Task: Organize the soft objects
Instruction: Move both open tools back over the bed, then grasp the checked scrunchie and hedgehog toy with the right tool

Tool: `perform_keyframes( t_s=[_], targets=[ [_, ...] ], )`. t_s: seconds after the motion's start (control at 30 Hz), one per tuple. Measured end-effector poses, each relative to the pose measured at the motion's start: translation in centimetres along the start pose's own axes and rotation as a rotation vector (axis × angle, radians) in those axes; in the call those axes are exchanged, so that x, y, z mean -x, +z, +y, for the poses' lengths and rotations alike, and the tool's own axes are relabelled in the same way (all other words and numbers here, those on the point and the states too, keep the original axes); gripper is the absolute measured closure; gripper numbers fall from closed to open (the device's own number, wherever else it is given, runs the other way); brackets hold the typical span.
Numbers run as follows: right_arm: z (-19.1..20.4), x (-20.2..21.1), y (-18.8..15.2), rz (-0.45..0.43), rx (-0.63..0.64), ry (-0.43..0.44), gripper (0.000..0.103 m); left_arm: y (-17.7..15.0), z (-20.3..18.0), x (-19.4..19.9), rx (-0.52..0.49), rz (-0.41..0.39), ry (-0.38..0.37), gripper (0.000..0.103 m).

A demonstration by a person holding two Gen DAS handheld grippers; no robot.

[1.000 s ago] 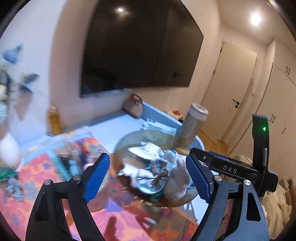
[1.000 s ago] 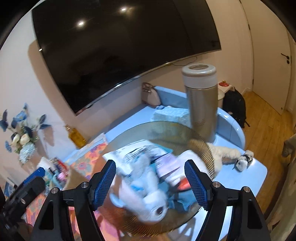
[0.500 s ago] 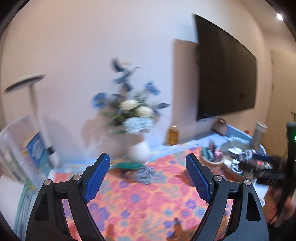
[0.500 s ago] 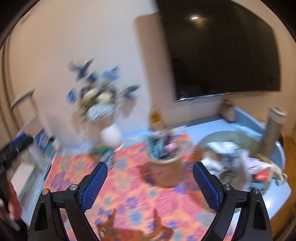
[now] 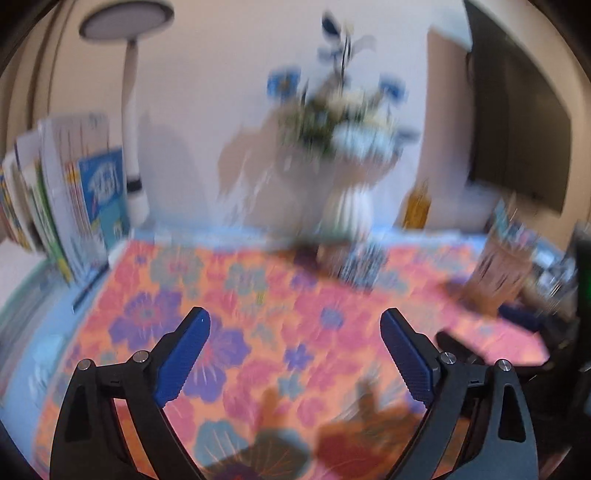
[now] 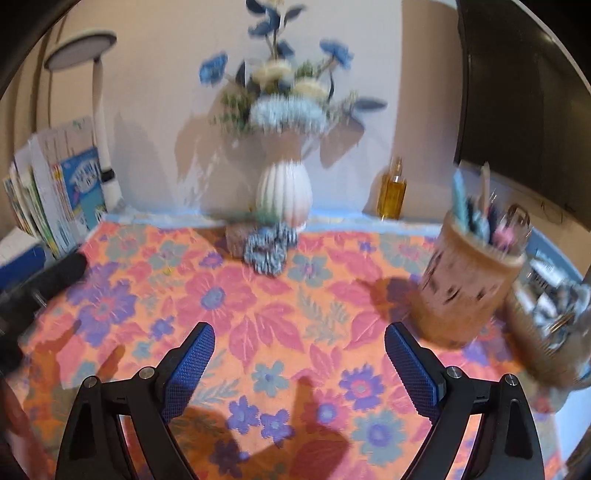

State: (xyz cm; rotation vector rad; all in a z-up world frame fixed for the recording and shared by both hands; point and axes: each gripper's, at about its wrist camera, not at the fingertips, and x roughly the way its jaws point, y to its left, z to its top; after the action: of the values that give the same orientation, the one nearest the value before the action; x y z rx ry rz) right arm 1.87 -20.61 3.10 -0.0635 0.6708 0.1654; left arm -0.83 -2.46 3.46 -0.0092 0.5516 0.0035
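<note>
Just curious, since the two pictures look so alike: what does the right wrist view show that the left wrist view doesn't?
Only the right view: the bowl of clutter at the edge, and a crisp striped scrunchie.
Only the left view: the other tool's dark body poking in.
Both: flowered cloth, white vase, lamp, books, brown cup, each tool open and empty.

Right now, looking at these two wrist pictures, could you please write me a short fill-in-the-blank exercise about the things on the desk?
1. The ribbed white vase holds blue and cream ____.
2. The striped scrunchie lies on the flowered cloth directly in front of the ____.
3. The amber bottle stands by the wall, between the vase and the ____ holder.
4. Between the pads of the right tool there is ____.

Missing words: flowers; vase; pen; nothing
</note>
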Motion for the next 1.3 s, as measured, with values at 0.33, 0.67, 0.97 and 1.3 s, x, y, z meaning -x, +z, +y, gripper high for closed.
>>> perform_keyframes(
  t_s=[0.33, 0.67, 0.97, 1.3],
  targets=[
    [1.4, -3.1, -1.8, 0.095, 0.083, -0.037, 0.000, -2.1, 3.7, -3.7, 0.172, 0.145, -0.053, 0.010],
    [2.8, -3.2, -2.2, 0.094, 0.156, -0.095, 0.000, -2.3, 2.4, -3.8, 0.112, 0.152, -0.041, 0.010],
    [0.0, -2.2, -0.9, 0.198, 0.012, 0.080, 0.000, -0.8, 2.9, -2.8, 0.141, 0.196, -0.149, 0.009],
    [-2.4, -5.8, 6.8, 0.248, -0.056, 0.195, 0.020, 8.0, 3.2, -8.4, 0.121, 0.254, -0.323, 0.010]
  ],
)
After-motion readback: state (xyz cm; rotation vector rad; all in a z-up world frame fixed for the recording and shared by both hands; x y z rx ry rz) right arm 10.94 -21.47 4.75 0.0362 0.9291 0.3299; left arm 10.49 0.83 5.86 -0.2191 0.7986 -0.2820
